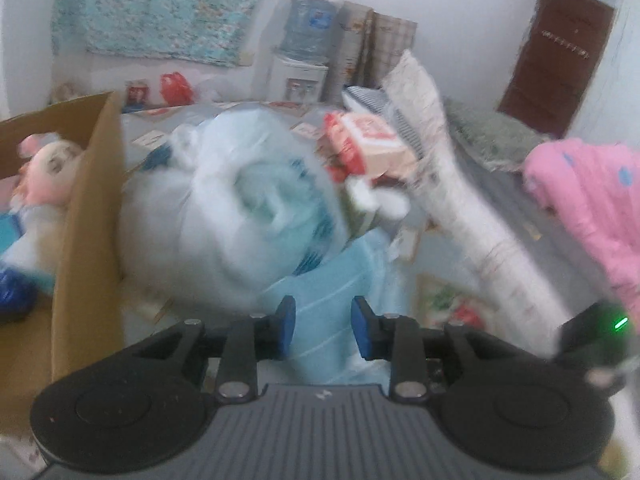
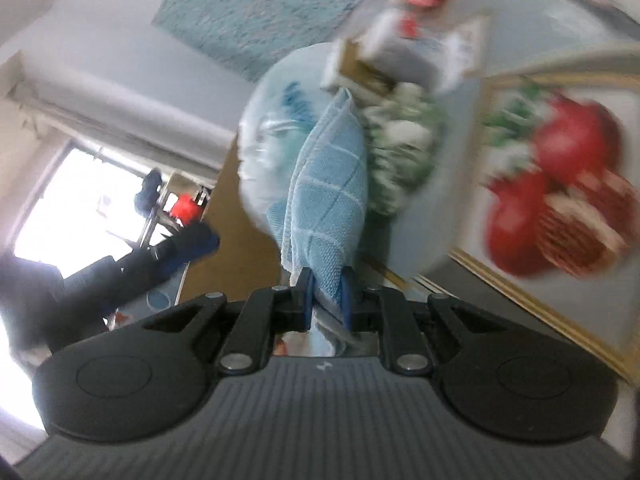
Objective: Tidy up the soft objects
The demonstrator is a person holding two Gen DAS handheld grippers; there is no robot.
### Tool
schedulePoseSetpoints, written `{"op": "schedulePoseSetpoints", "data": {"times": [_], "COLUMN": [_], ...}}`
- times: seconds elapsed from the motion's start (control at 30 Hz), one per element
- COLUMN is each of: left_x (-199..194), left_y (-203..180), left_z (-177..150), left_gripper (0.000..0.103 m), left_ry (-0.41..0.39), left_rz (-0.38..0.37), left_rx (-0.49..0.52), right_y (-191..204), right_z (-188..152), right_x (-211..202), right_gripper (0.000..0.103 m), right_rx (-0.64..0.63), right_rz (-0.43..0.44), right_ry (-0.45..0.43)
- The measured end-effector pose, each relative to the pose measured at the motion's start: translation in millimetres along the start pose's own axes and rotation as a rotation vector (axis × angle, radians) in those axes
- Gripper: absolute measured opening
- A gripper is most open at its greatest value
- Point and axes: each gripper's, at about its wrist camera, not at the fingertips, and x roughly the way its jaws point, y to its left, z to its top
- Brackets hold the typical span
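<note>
A light blue checked towel (image 2: 328, 184) hangs from my right gripper (image 2: 326, 298), which is shut on its lower edge. In the left wrist view the same towel (image 1: 320, 280) runs between the blue pads of my left gripper (image 1: 324, 328). Those jaws stand apart and do not press the cloth. Just beyond the towel lies a clear plastic bag (image 1: 240, 200) stuffed with blue and white soft fabric. An open cardboard box (image 1: 92, 200) at the left holds a pink and white plush toy (image 1: 44, 168). The left gripper's fingers (image 2: 192, 242) show at the left of the right wrist view.
A red and white carton (image 1: 360, 140) rests on the bag, beside a white patterned pillow (image 1: 440, 160). A pink dotted blanket (image 1: 592, 200) lies at the right on a fruit-print sheet (image 2: 560, 200). A water dispenser (image 1: 304, 40) and a brown door (image 1: 556, 52) stand behind.
</note>
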Motion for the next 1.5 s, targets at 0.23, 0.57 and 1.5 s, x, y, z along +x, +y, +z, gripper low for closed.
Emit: {"op": "schedulePoseSetpoints", "data": {"times": [0.23, 0.57, 1.5], "left_x": [22.8, 48.5, 54.3], "left_y": [-6.5, -24.7, -20.2], "left_z": [-38.2, -58.7, -63.1], "left_gripper": [0.032, 0.032, 0.036], "left_ry": [0.043, 0.066, 0.046], "left_rz": [0.070, 0.074, 0.060], "left_rx": [0.074, 0.170, 0.164], "right_y": [-10.7, 13.8, 27.0], "right_z": [-20.0, -2.2, 27.8], "right_x": [-26.0, -45.6, -4.0], "right_gripper": [0.022, 0.075, 0.010], "right_rx": [-0.024, -0.131, -0.391], "right_rz": [-0.086, -0.210, -0.327], "right_ry": [-0.033, -0.090, -0.023]}}
